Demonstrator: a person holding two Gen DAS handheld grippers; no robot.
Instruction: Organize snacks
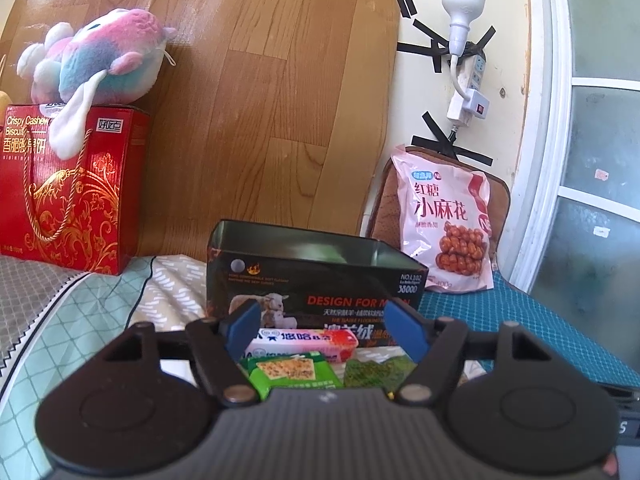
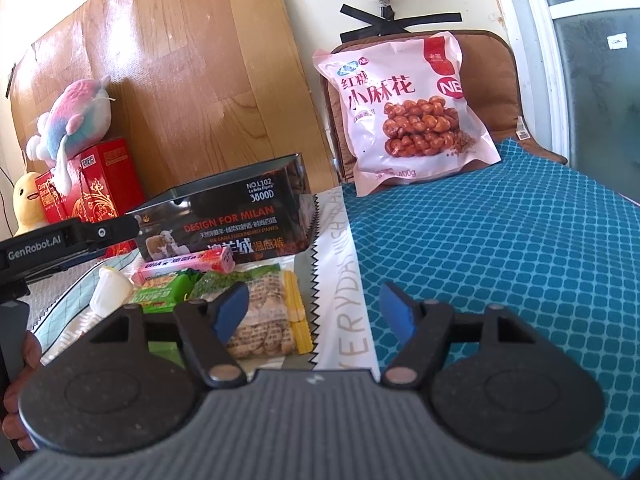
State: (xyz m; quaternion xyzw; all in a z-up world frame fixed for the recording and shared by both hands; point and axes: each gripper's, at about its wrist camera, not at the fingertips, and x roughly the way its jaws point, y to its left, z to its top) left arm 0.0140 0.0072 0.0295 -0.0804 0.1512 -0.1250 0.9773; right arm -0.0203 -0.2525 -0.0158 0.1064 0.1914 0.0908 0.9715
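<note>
Both grippers, left (image 1: 322, 330) and right (image 2: 314, 312), stand spread and empty near small snack packets (image 2: 256, 312) before the far black tin (image 1: 316, 276).

Plenty of open blue mat (image 2: 500, 240) on my right; dead ahead the black tin (image 1: 316, 280) blocks things, snack packets (image 2: 224, 296) crowded at its foot.
</note>
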